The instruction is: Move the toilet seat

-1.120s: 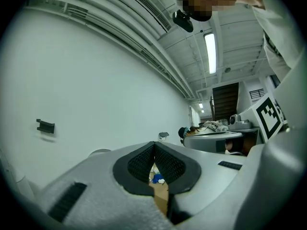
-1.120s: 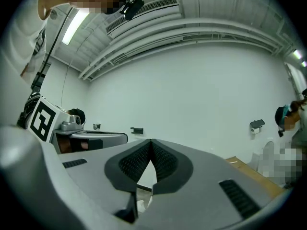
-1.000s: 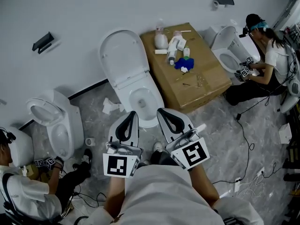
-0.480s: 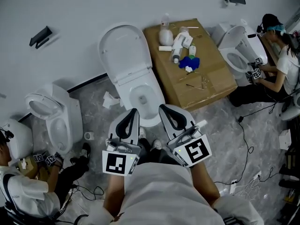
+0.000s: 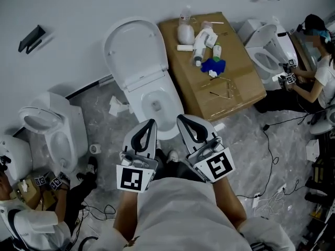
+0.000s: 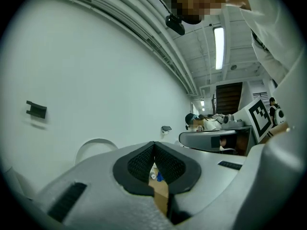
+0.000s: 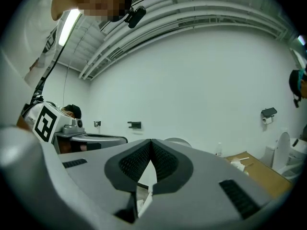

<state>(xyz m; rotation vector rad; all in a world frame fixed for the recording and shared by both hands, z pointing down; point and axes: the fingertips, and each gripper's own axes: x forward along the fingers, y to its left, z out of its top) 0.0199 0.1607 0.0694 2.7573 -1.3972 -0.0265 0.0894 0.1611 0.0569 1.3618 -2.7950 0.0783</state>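
A white toilet [image 5: 157,106] stands against the wall ahead of me, its seat and lid [image 5: 133,51] raised upright against the wall. My left gripper [image 5: 149,123] and right gripper [image 5: 183,119] are held side by side close to my body, just short of the bowl's front rim. Both are shut with nothing between the jaws. In the left gripper view the raised lid [image 6: 96,150] shows over the shut gripper [image 6: 154,145]. In the right gripper view the lid top [image 7: 177,141] shows beyond the shut gripper [image 7: 150,143].
A cardboard box [image 5: 214,72] with bottles and small items sits right of the toilet. Another toilet [image 5: 52,129] stands at left, a third [image 5: 269,54] at far right, each with a person crouched beside it. Cables [image 5: 272,156] run over the marble floor at right.
The view has shifted so the toilet and box sit higher and further left in the head view. Both grippers stay shut and in about the same place.
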